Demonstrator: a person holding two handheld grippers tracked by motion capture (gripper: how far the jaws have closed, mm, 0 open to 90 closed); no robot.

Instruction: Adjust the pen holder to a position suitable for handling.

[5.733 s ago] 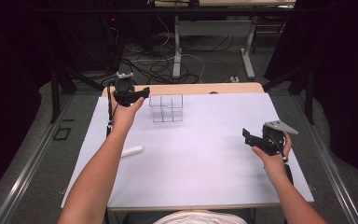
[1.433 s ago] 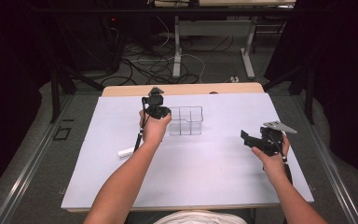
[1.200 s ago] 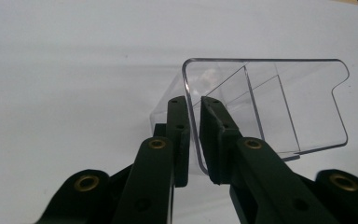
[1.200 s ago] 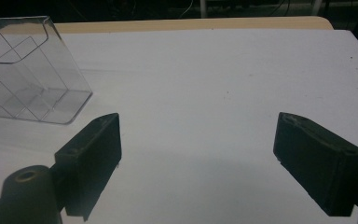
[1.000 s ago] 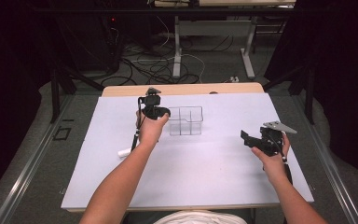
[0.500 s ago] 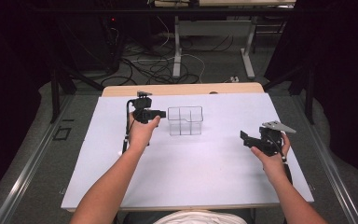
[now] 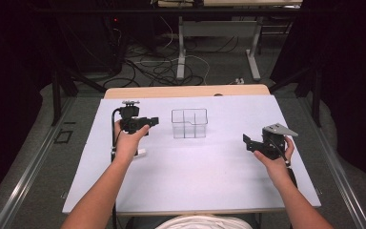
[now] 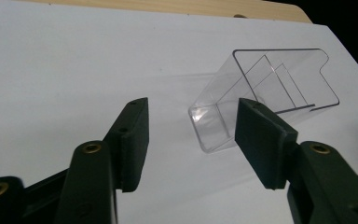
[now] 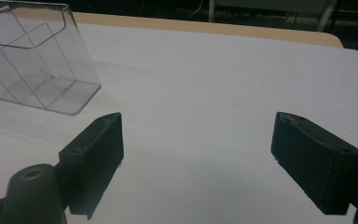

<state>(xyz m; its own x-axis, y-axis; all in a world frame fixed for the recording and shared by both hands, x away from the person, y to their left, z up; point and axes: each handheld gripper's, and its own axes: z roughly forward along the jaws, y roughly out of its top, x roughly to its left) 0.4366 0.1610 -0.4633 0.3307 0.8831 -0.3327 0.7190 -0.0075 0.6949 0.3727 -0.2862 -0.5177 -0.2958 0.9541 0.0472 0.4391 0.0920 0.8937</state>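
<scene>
White worktop (image 7: 195,176) with dark floor and cables behind it, and the clear plastic organizer box (image 7: 189,123) is sitting toward the far edge, roughly midway between the left and right edges, standing upright with its dividers showing through the walls. Honestly the thing that's worrying me here is how light and slick that box looks: if a jaw is nudging a wall instead of straddling it, I reckon it's going to skate across the sheet or tip over, and see-through walls are making it hard to judge where the rim actually is. Moving outward, the left gripper (image 7: 153,121) is hanging just left of the box, aimed at it but not touching; in the left gripper view its jaws are sitting moderately apart with nothing between them, the box (image 8: 261,93) lying just past the tips. A small white object (image 7: 140,153) is peeking out by the left hand. The right gripper (image 7: 246,141) is sitting well apart, nearer the right edge, jaws spread wide and gripping nothing, box (image 9: 39,60) off in the distance.
</scene>
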